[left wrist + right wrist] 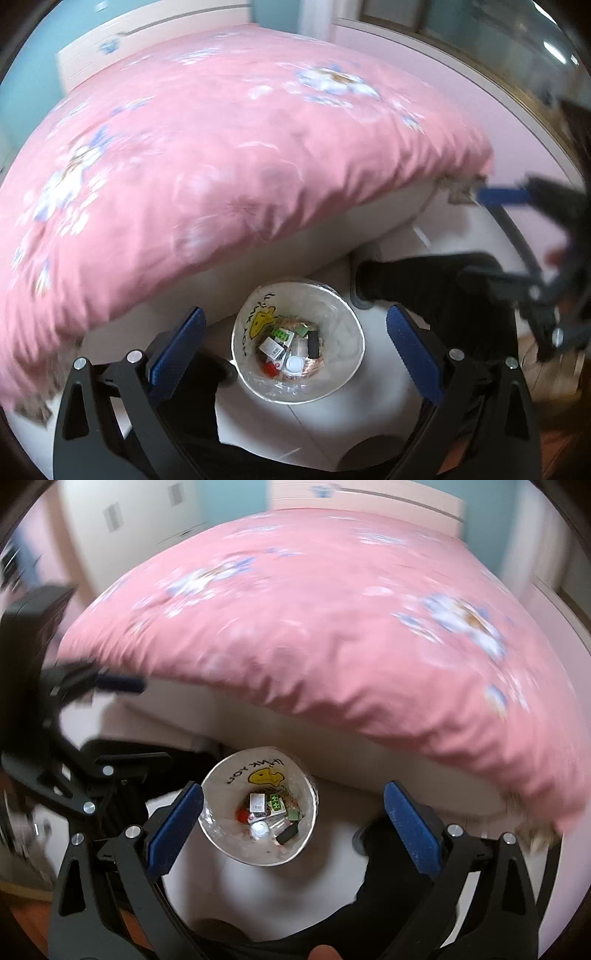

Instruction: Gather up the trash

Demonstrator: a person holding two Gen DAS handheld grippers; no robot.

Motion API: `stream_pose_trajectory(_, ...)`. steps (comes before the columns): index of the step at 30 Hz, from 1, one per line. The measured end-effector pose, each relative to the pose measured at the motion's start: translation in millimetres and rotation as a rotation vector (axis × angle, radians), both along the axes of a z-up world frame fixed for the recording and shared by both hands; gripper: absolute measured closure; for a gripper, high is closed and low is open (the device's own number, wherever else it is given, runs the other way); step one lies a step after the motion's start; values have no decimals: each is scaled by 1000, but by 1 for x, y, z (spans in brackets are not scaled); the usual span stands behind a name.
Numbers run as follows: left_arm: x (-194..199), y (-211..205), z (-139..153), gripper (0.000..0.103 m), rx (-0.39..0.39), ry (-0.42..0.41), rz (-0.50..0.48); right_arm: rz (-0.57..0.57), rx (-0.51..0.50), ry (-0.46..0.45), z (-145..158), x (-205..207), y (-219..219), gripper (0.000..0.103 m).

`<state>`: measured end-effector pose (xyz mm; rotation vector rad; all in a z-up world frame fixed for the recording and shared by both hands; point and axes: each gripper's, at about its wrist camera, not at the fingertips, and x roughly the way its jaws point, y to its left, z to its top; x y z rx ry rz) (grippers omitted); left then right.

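Observation:
A white trash bin (pixel 343 332) lined with clear plastic stands on the pale floor by the bed; it also shows in the right wrist view (pixel 221 786). Several pieces of trash (pixel 291 347) lie at its bottom: small boxes, a red piece, a white cap, a black piece, also visible in the right wrist view (pixel 267 812). My left gripper (pixel 295 350) is open and empty above the bin. My right gripper (pixel 293 825) is open and empty above the bin too. The right gripper appears at the right edge of the left view (pixel 517 206).
A bed with a pink flowered cover (pixel 221 147) fills the upper part of both views (pixel 332 627). The person's dark-clad legs and feet (pixel 406 284) stand beside the bin. A white wardrobe (pixel 129 517) stands at the back left.

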<state>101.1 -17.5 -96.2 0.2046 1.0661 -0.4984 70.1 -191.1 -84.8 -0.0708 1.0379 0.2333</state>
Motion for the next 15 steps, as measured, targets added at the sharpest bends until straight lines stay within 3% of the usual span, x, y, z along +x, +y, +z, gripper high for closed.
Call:
stream_pose_trajectory(3,-8,7,10,4,-32,-14,112,-97,-20,-33,8,-16,2,7)
stream_pose_trajectory(8,-31,16,24,4,-14,-85,277,-246,10,-100,31,-46,-5,7)
stream_pose_trajectory(11,-43,18,31,4,42,-124,384,-330,-15,-158,47,-63,-6,7)
stream_pose_trajectory(15,-66,24,44,4,27,-181,485,-382,29,-182,63,-86,-3,7)
